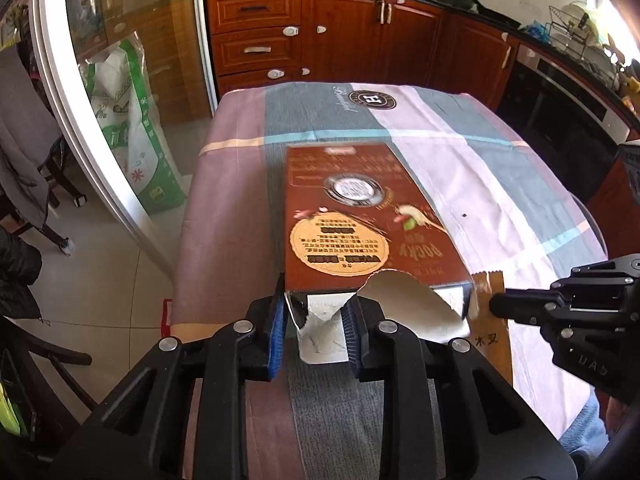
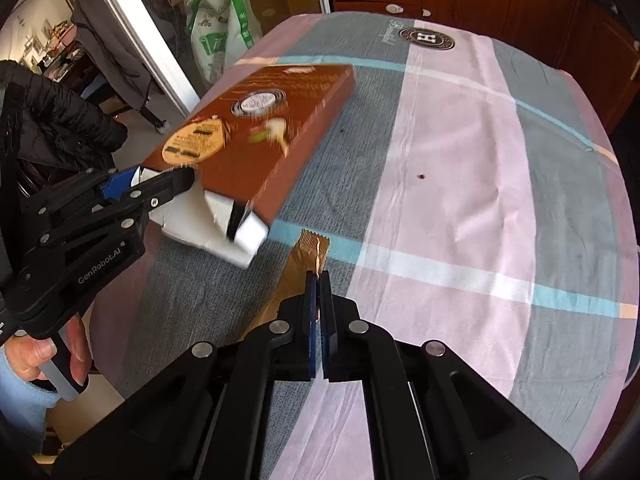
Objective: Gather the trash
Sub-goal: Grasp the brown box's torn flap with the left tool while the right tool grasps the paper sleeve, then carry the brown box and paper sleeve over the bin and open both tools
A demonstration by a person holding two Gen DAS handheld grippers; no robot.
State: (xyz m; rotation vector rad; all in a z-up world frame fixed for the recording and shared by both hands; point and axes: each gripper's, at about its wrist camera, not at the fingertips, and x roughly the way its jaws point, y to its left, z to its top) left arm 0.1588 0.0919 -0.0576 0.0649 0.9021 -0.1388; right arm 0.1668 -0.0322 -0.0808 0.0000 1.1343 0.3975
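A torn brown snack box (image 1: 356, 216) with white open flaps is held above the table. My left gripper (image 1: 316, 320) is shut on its torn white end; the box also shows in the right wrist view (image 2: 256, 128), tilted, with the left gripper (image 2: 160, 190) clamped on it. My right gripper (image 2: 319, 308) is shut on a thin brown paper wrapper (image 2: 308, 252) with a serrated end, which lies along the tablecloth. In the left wrist view the right gripper (image 1: 496, 304) sits at the right, on the wrapper (image 1: 490, 320).
The table wears a pink, grey and blue checked cloth (image 2: 460, 160) with a small dark crumb (image 2: 421, 177). Red-brown kitchen cabinets (image 1: 340, 32) stand behind. A glass sliding door (image 1: 100, 100) and a green-and-white sack (image 1: 132, 128) are at the left.
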